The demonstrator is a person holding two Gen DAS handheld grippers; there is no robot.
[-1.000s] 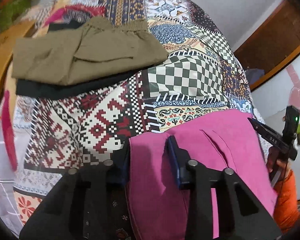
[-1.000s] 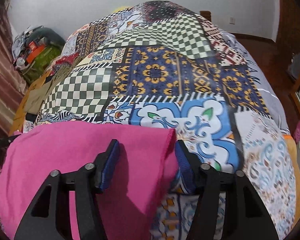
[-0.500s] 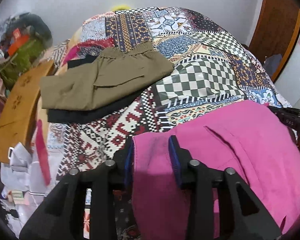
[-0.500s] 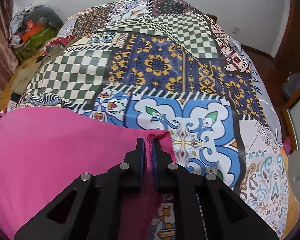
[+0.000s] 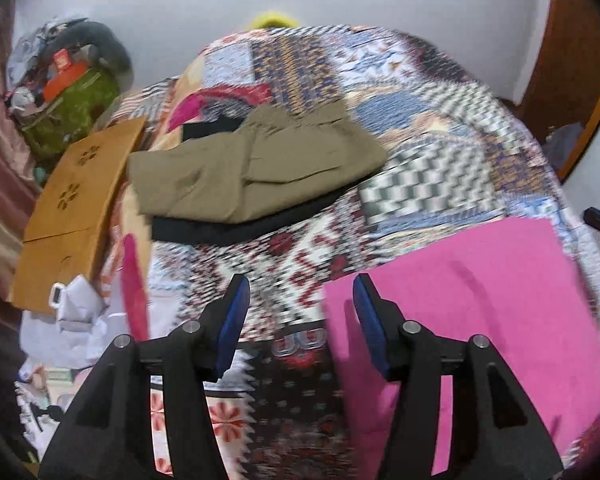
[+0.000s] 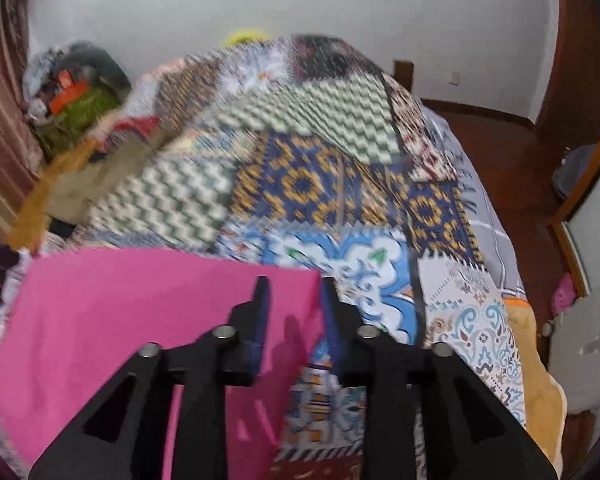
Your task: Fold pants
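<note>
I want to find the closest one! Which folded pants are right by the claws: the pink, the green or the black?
The pink pants. They lie flat just under both claws, while the olive-green pants sit farther up the bed, stacked on the black pants.

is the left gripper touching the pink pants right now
Cannot tell. In the left wrist view the left gripper is opening, with only patterned bedspread between its pads; its right finger overlaps the pink pants' edge, so contact is unclear.
</note>
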